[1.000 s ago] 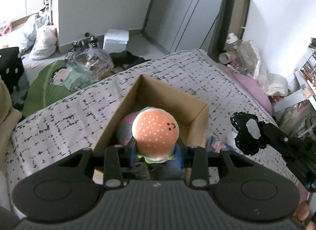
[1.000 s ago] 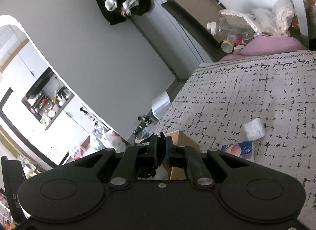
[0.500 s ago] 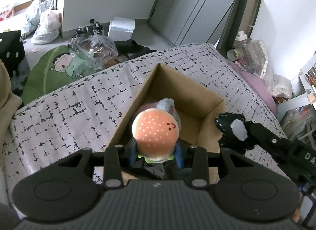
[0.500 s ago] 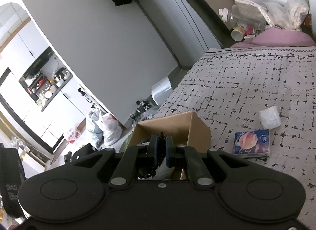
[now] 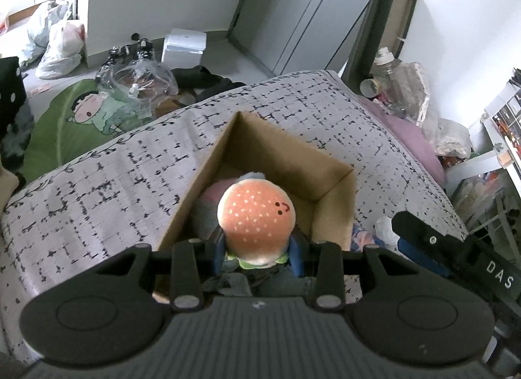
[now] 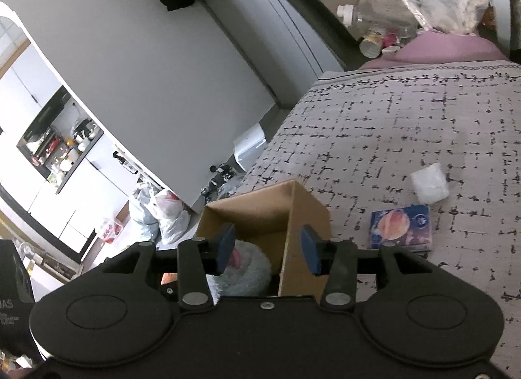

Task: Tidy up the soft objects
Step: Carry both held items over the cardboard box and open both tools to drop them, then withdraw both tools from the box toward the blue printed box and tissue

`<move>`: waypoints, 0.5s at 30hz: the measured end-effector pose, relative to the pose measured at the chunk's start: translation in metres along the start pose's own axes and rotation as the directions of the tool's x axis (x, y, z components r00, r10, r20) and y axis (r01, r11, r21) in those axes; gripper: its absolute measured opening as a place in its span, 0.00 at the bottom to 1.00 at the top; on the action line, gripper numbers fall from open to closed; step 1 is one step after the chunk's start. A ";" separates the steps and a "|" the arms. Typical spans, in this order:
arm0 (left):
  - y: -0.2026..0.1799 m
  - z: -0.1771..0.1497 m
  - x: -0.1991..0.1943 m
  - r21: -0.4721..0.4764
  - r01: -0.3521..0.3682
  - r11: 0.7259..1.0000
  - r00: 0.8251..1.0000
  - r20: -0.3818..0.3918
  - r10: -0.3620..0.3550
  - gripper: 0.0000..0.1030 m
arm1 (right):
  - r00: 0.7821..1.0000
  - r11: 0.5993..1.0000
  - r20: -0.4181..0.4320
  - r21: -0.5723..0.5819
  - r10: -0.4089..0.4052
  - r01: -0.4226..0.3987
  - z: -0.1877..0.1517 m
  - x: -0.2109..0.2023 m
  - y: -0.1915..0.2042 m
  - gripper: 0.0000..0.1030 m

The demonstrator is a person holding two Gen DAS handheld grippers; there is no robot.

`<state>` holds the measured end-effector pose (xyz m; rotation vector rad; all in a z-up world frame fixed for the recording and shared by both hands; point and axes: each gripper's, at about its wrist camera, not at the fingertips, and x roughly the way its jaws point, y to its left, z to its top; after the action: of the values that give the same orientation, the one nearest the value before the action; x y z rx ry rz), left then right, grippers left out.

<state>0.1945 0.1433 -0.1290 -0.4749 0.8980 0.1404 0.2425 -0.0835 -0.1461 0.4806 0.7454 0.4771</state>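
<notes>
Above one cardboard box [image 5: 335,180], left tool [image 5: 259,250] grips one burger plush [image 5: 256,221]; right tool [image 6: 267,247] just released.

A lived-in home bedroom: patterned bedspread [image 5: 97,190] covers a bed, cartoon floor mat [image 5: 75,121] at ten o'clock, wardrobe doors [image 5: 293,14] at twelve, kitchen shelves [image 6: 55,154] beyond.
</notes>
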 end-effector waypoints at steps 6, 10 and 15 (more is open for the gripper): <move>-0.016 0.002 0.006 0.027 0.012 1.000 1.000 -0.014 -0.011 0.38 | 1.000 0.999 -0.001 0.026 -0.021 0.021 0.002 -0.003 -0.010 0.47; -0.026 0.001 0.010 0.050 0.040 0.998 0.999 -0.039 -0.038 0.52 | 1.000 0.999 0.003 0.040 -0.021 0.021 0.004 -0.008 -0.015 0.47; -0.034 -0.002 0.007 0.075 -0.006 0.997 1.000 -0.023 0.008 0.63 | 1.000 0.999 0.001 0.052 -0.016 0.016 0.007 -0.012 -0.020 0.48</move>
<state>0.2085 0.1114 -0.1242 -0.4044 0.9240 0.1071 0.2447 -0.1077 -0.1467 0.5233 0.7615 0.4433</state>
